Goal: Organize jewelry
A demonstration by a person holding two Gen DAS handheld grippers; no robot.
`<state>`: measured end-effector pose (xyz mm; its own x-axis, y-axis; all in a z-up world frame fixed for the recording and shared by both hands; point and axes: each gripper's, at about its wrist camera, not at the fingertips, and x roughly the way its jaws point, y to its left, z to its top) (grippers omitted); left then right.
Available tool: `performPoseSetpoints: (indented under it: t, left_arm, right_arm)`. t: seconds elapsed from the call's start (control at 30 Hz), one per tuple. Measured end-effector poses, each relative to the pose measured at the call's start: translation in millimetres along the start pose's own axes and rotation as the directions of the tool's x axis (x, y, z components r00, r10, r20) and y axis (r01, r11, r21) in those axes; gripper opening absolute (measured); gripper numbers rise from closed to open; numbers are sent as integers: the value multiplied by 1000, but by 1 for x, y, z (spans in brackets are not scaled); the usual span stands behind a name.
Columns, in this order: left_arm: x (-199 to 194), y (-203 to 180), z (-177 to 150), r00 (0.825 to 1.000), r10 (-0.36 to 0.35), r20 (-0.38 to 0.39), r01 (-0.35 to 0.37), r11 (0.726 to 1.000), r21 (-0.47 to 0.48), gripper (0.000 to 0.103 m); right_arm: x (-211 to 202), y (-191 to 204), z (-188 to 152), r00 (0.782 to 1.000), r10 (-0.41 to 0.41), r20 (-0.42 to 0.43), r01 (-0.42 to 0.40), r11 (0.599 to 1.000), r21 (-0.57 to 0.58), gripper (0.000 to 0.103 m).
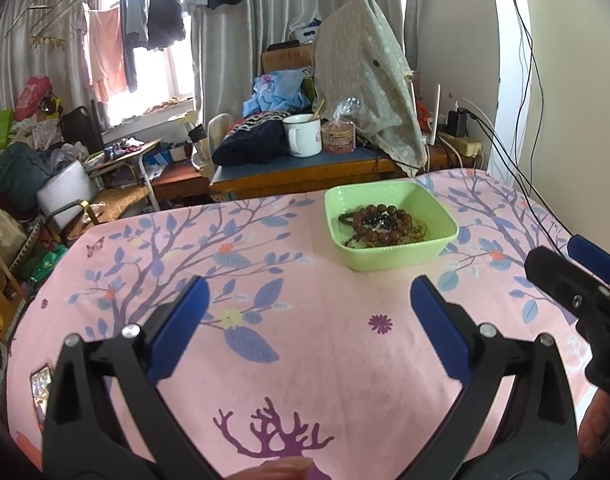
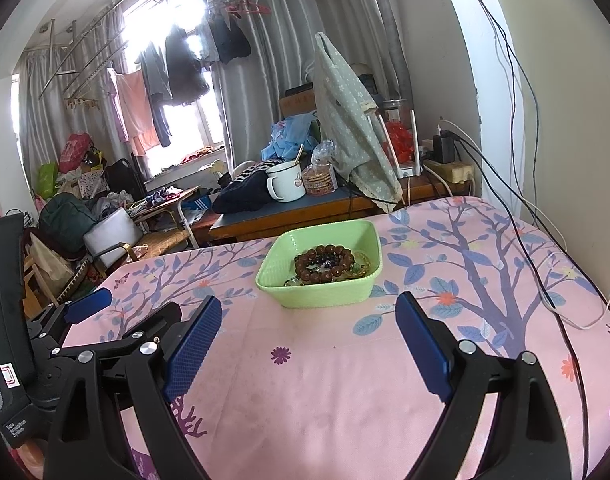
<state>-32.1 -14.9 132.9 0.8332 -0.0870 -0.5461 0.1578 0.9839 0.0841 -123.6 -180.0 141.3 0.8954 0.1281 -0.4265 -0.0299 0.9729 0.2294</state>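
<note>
A light green square bowl (image 1: 401, 256) (image 2: 329, 294) sits on the pink patterned tablecloth, toward the far side. Inside it lie a brown wooden bead bracelet (image 1: 385, 222) (image 2: 325, 264), a dark bead bracelet and some yellowish and green beads, tangled together. My left gripper (image 1: 309, 292) is open and empty, held above the cloth short of the bowl. My right gripper (image 2: 309, 316) is open and empty, also just short of the bowl. The right gripper's side shows at the right edge of the left wrist view (image 1: 577, 284); the left gripper shows at the left of the right wrist view (image 2: 89, 312).
Black and white cables (image 2: 545, 264) run along the wall and over the table's right side. Behind the table a lower desk (image 1: 305, 168) holds a white mug (image 1: 303, 136), a snack bag and clothes. A phone (image 1: 41, 384) lies at the table's left edge.
</note>
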Motion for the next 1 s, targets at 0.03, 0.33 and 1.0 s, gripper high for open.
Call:
performPoseSetpoints:
  t: [0.03, 0.33, 1.0]
  left_arm:
    - [2, 0, -2, 1000, 0, -9, 0, 1000, 1, 97]
    - [15, 1, -4, 999, 2, -55, -1, 1000, 6, 97]
    - [-2, -5, -2, 997, -36, 71, 34, 999, 29, 97]
  right_arm:
    - [2, -1, -1, 1000, -1, -4, 1, 1000, 3, 62]
    - [10, -9, -6, 1000, -1, -27, 1, 1000, 23, 62]
    - [11, -11, -6, 1000, -3, -23, 3, 1000, 18, 62]
